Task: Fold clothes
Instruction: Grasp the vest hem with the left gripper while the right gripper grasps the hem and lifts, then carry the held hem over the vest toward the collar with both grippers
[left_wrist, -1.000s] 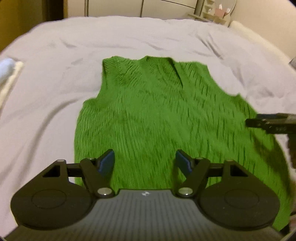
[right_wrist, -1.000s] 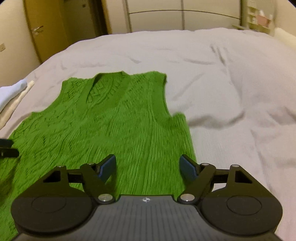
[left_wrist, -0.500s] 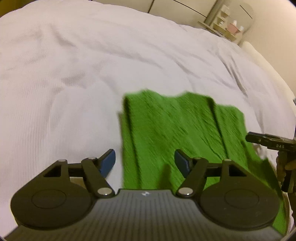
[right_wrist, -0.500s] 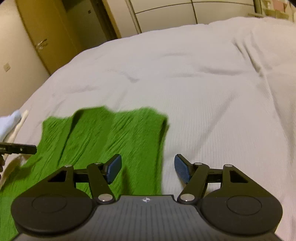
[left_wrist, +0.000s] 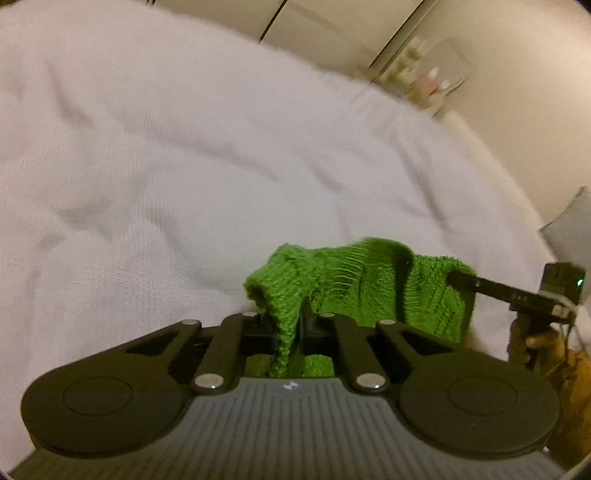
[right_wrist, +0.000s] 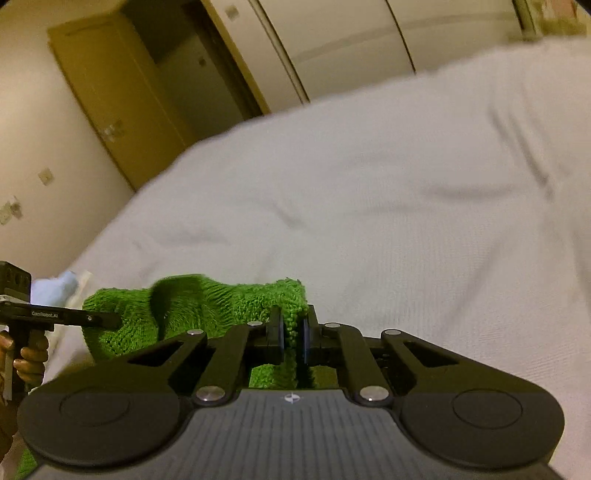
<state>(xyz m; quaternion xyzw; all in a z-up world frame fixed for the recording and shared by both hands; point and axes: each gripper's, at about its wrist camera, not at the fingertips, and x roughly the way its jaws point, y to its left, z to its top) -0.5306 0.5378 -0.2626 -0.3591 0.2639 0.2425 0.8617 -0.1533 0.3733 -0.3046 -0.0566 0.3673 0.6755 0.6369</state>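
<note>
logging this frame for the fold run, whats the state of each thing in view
green knit vest: bunched, lifted by both shoulders, pinched at two spots
left gripper: fingers shut on the vest's left shoulder
right gripper: fingers shut on the vest's right shoulder
white bed cover: spread out, lightly wrinkled
wooden door: closed

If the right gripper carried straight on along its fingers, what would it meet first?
The right gripper is already shut on the green sweater, which bunches ahead of its fingertips. Beyond that, probably the white bedspread, though depth is unclear.
</note>
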